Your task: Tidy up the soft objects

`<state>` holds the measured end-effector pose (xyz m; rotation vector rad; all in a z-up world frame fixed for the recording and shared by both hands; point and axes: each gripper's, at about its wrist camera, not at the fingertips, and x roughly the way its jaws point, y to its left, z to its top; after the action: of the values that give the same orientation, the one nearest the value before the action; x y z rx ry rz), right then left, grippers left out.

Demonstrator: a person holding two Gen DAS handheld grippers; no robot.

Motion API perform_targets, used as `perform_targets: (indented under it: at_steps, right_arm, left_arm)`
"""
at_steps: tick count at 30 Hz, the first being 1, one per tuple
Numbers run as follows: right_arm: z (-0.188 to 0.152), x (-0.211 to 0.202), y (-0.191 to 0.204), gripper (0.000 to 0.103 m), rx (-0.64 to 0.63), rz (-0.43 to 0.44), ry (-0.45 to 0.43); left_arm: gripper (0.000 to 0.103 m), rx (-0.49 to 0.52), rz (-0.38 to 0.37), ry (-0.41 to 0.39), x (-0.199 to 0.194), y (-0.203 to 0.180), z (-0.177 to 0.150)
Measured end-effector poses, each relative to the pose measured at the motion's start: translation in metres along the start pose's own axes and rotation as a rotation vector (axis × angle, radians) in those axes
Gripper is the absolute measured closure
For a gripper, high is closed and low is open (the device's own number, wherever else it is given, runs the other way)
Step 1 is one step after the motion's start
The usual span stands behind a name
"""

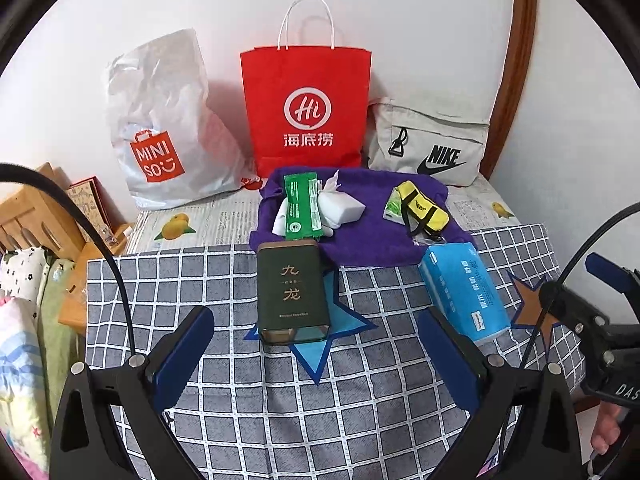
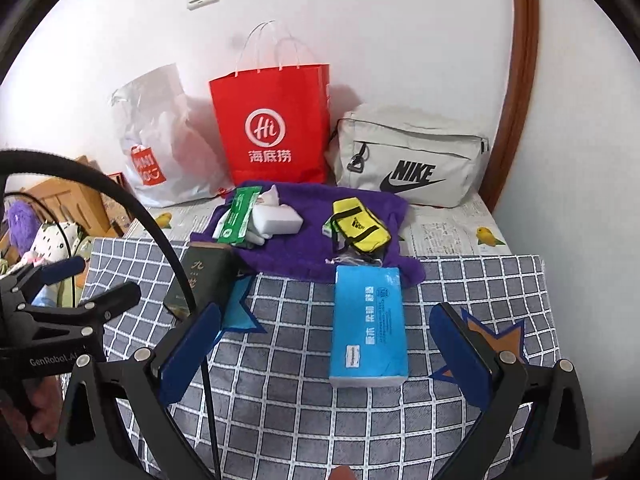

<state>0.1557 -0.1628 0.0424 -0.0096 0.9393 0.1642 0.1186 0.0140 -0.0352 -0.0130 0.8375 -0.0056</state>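
Note:
A purple towel [image 1: 360, 236] [image 2: 304, 248] lies at the back of the checked cloth. On it lie a green packet [image 1: 301, 206] [image 2: 239, 216], a white soft pack [image 1: 342, 206] [image 2: 278, 220] and a small yellow pouch [image 1: 424, 206] [image 2: 362, 226]. A blue tissue pack [image 1: 464, 292] [image 2: 368, 324] lies in front of the towel. A dark green tin [image 1: 291, 290] [image 2: 200, 280] lies on a blue star. My left gripper [image 1: 316, 328] is open and empty, just short of the tin. My right gripper [image 2: 328, 328] is open and empty, with the tissue pack between its fingers' line.
A white Miniso bag [image 1: 160, 128] [image 2: 160, 148], a red paper bag [image 1: 306, 112] [image 2: 272, 124] and a grey Nike bag [image 1: 432, 144] [image 2: 412, 156] stand against the back wall. A brown star [image 2: 492, 336] marks the cloth at right. Wooden furniture [image 1: 36, 216] and bedding are at left.

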Motion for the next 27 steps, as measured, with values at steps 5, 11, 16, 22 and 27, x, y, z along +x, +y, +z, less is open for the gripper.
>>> perform_targets:
  at_steps: [5, 11, 16, 22, 27]
  right_arm:
    - [-0.004, 0.0, 0.003, 0.0, -0.003, 0.004, 0.011]
    - [-0.005, -0.007, 0.003, 0.0, 0.006, 0.006, 0.001]
    - [-0.005, -0.012, 0.002, 0.0, 0.014, 0.004, -0.008]
    - [-0.006, -0.013, 0.0, 0.0, 0.028, 0.007, -0.002]
    - [-0.006, -0.013, -0.001, 0.0, 0.029, 0.004, -0.002]
  left_arm:
    - [0.0, 0.0, -0.008, -0.011, -0.008, -0.002, -0.004]
    - [0.0, 0.006, -0.009, -0.006, -0.01, -0.002, -0.006]
    - [0.0, 0.01, -0.008, 0.004, -0.009, -0.003, -0.008]
    - [0.0, 0.018, -0.006, 0.009, -0.009, -0.004, -0.009]
    - [0.0, 0.015, -0.004, 0.009, -0.009, -0.004, -0.009]
